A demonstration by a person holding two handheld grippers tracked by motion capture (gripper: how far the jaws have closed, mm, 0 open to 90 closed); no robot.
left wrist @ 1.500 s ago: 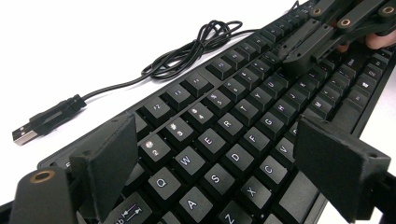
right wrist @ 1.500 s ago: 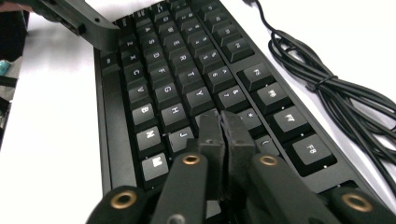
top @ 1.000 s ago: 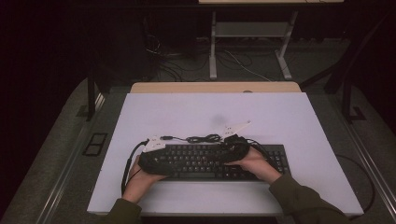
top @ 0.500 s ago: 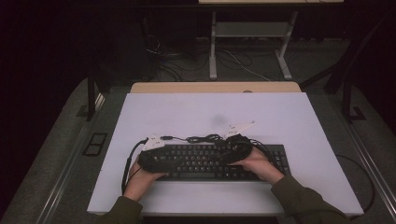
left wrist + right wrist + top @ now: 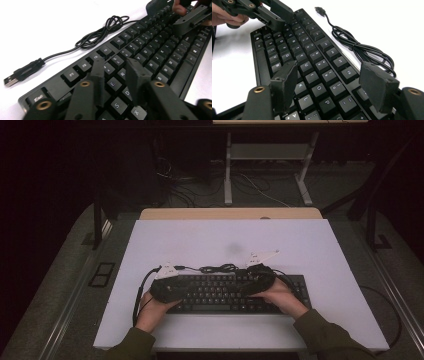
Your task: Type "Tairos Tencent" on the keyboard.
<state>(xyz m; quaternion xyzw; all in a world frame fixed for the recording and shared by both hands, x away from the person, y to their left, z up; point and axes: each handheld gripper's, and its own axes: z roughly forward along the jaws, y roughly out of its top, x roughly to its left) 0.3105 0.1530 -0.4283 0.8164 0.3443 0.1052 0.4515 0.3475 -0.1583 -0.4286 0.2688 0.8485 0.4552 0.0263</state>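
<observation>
Keyboard [image 5: 227,292] near table [image 5: 200,240] front edge. Left tool [image 5: 116,72] over its left keys, jaws just narrowed, nothing between. Right tool [image 5: 329,85] over right keys, jaws just widened, empty.

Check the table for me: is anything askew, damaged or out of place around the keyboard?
Nothing looks damaged or spilled. The keyboard lies square to the table edge, all visible keys seated. The one loose thing is its cable: unplugged, bunched in a tangle behind the keyboard, the USB plug lying free on the tabletop.
</observation>
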